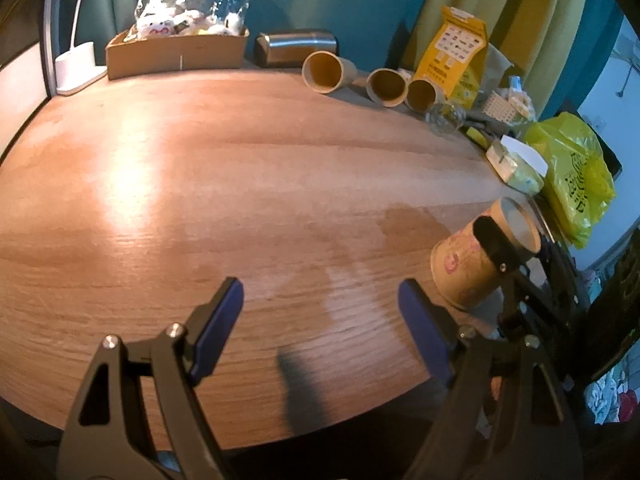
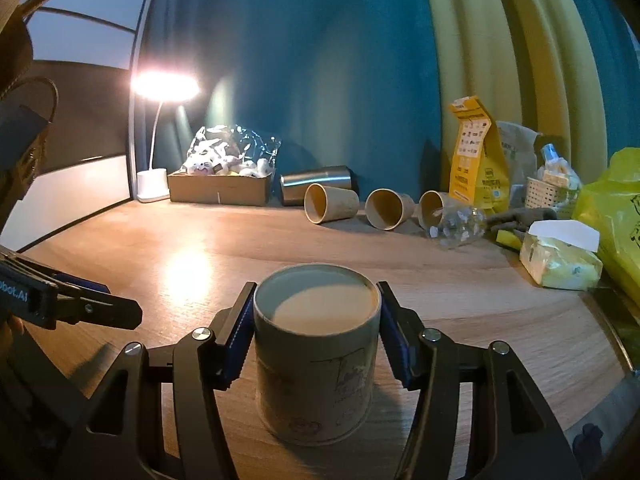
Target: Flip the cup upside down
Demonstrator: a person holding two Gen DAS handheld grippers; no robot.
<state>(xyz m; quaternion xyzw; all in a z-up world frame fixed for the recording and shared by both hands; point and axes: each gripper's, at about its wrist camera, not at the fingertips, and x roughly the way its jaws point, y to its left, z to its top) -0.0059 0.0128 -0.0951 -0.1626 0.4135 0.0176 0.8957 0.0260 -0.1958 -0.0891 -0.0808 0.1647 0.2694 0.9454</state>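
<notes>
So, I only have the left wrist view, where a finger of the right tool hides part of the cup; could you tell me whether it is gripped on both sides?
Observer: Yes. In the right wrist view the right tool has its pads against opposite sides of the cup, near its upper end.
Operator: Thank you. Is its mouth up or down?
Observer: Down. The end facing up is a closed, recessed base, and the wider rim sits on the table.
Operator: And is the lamp on?
Observer: Yes, the lamp has a glowing head, which your view crops off.
</notes>
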